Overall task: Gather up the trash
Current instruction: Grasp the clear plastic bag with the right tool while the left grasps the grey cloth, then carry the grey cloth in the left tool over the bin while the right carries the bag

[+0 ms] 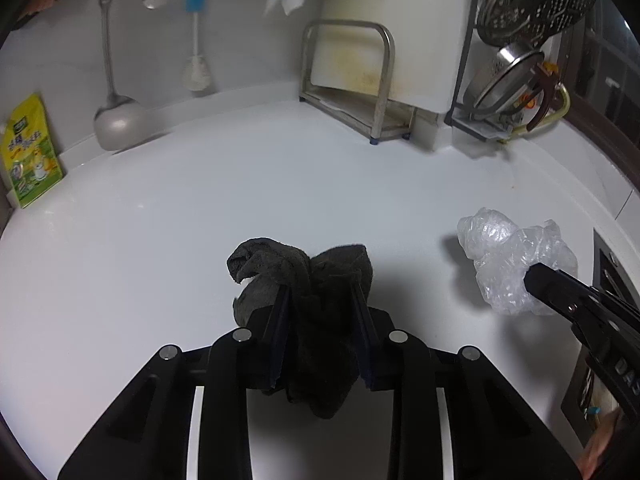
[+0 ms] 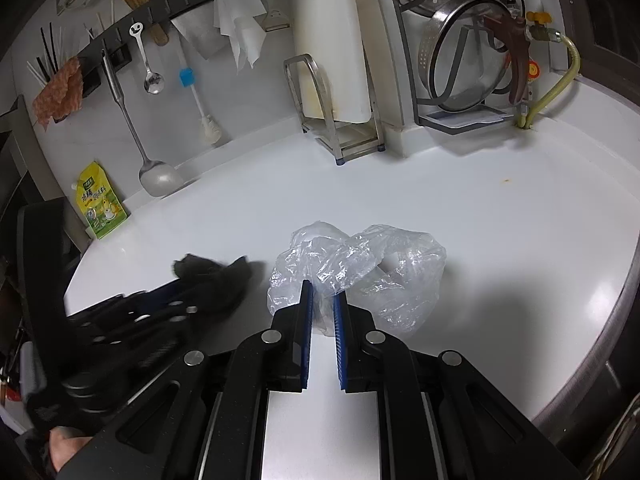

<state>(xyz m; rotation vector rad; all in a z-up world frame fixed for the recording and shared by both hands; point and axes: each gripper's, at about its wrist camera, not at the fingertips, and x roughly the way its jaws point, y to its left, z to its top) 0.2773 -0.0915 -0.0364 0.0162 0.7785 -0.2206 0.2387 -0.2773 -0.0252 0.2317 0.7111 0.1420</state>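
My left gripper (image 1: 320, 292) is shut on a dark grey cloth (image 1: 276, 268), bunched between its jaws just above the white counter (image 1: 240, 184). My right gripper (image 2: 323, 292) is shut on a crumpled clear plastic bag (image 2: 384, 264), which rests on or just over the counter (image 2: 480, 208). In the left wrist view the bag (image 1: 504, 256) sits at the right with the right gripper's finger (image 1: 548, 284) on it. In the right wrist view the left gripper (image 2: 188, 296) and its cloth (image 2: 212, 276) are at the left, blurred.
A yellow-green pouch (image 2: 100, 208) and a ladle (image 2: 160, 178) stand at the back left. A steel rack with a white cutting board (image 2: 340, 80) and a dish rack with a strainer and lids (image 2: 464, 60) line the back wall. The counter's edge (image 2: 608, 320) curves at right.
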